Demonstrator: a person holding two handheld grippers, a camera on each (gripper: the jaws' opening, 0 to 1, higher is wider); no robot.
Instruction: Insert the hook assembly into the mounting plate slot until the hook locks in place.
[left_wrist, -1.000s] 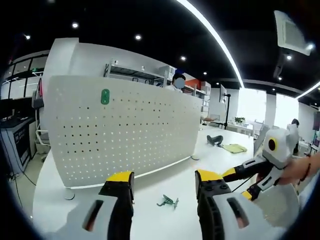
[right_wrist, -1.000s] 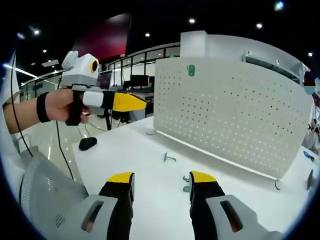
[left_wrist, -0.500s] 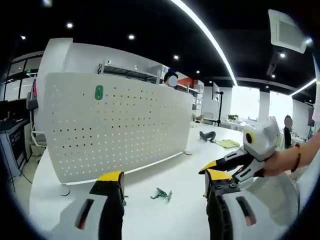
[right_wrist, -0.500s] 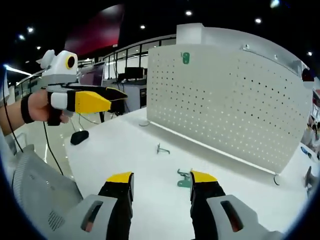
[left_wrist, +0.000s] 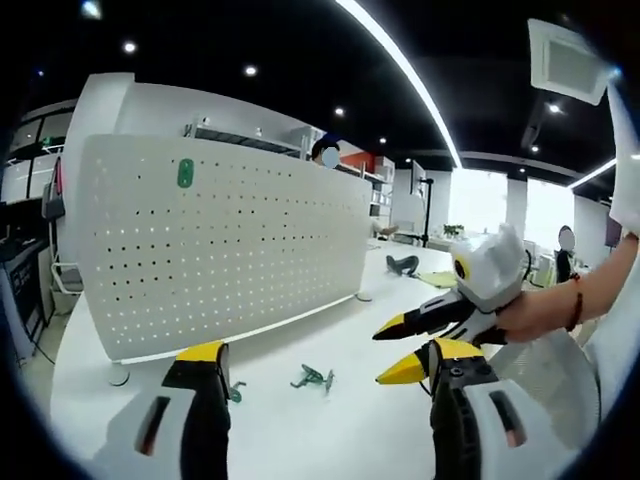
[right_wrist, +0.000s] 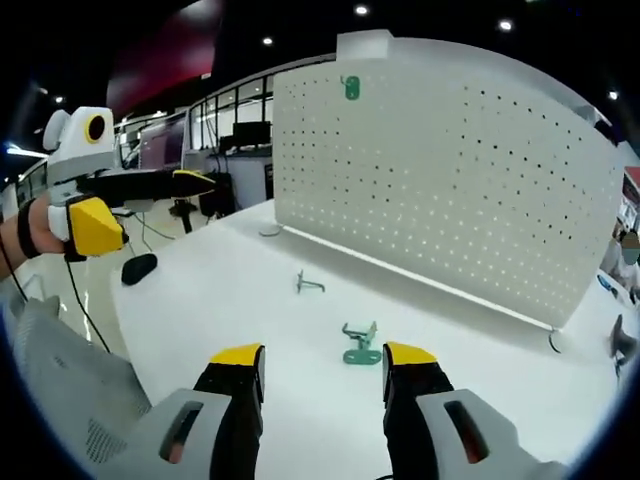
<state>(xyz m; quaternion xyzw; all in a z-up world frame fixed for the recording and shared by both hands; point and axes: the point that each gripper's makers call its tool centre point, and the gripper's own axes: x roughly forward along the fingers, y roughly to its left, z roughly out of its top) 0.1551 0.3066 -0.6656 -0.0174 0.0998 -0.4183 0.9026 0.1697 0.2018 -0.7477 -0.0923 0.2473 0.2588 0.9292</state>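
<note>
Both your grippers empty, jaws spread. Right gripper (right_wrist: 322, 362) aimed at green hook (right_wrist: 359, 344) lying mid-table, near pegboard (right_wrist: 450, 180) foot, likely lining up pick. Second hook (right_wrist: 308, 284) nearer table's left edge. Left gripper (left_wrist: 320, 365) raised clear, keeps workspace visible.

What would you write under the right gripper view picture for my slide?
Open right tool hovers over a green hook lying on the white table before the pegboard.

Both views toward pegboard (left_wrist: 220, 240), tabletop-low
</note>
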